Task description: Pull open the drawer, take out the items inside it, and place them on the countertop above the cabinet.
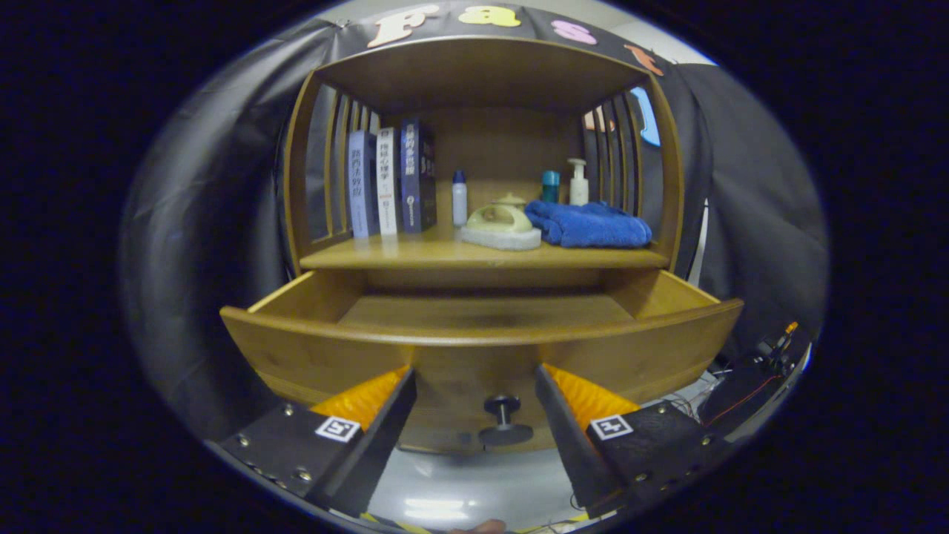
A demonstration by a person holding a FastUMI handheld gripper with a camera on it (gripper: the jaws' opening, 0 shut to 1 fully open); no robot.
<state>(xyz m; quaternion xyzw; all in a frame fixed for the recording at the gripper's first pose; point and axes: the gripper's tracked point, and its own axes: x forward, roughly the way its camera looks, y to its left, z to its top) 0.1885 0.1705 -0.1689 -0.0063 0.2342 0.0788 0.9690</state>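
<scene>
While the drawer (pixel 482 326) stands pulled out, the tongs (pixel 474 386) gape wide — knob (pixel 504 420) between them, untouched.

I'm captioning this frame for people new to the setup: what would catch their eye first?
The wooden drawer stands pulled wide open just ahead of the open gripper, its dark knob between the fingers and its visible floor bare. On the countertop above it lie a folded blue towel, a pale teapot-like piece beside it, and upright books further left.
</scene>
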